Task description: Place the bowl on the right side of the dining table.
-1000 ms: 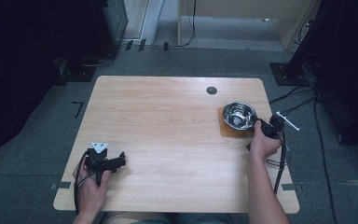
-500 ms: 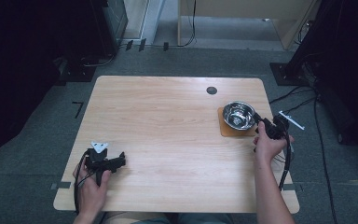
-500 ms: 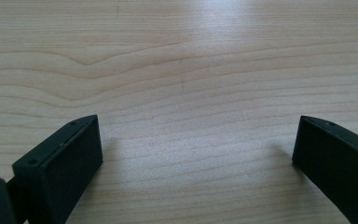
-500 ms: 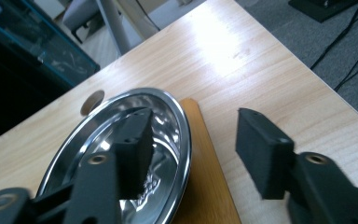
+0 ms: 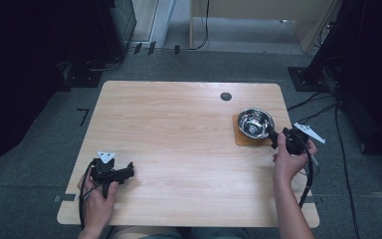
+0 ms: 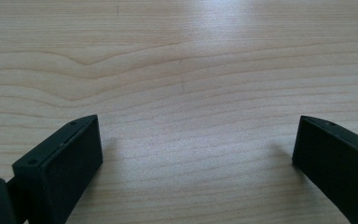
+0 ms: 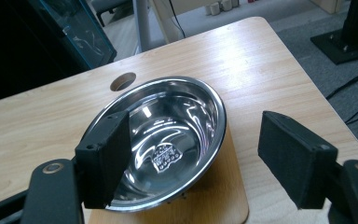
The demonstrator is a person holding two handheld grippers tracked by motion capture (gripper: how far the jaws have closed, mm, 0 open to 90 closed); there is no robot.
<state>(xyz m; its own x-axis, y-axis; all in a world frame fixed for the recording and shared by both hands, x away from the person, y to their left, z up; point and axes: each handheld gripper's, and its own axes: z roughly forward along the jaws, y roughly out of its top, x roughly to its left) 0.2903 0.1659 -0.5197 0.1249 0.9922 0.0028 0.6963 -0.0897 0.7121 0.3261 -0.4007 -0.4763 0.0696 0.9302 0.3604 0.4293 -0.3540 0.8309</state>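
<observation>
A shiny steel bowl sits empty on a square wooden coaster at the table's right side. My right gripper is just to the bowl's near right, pointing at it. In the right gripper view the bowl lies straight ahead, and the right gripper is open with its jaws wide apart, the left one over the near rim. My left gripper rests low at the table's near left. In the left gripper view it is open over bare wood.
A round cable hole sits behind the bowl near the far edge of the wooden table. The table's right edge is close to my right hand. Cables and dark equipment stands lie on the grey floor around the table.
My right hand and gripper have drifted slightly right and nearer, away from the bowl. The left gripper has stayed still.
</observation>
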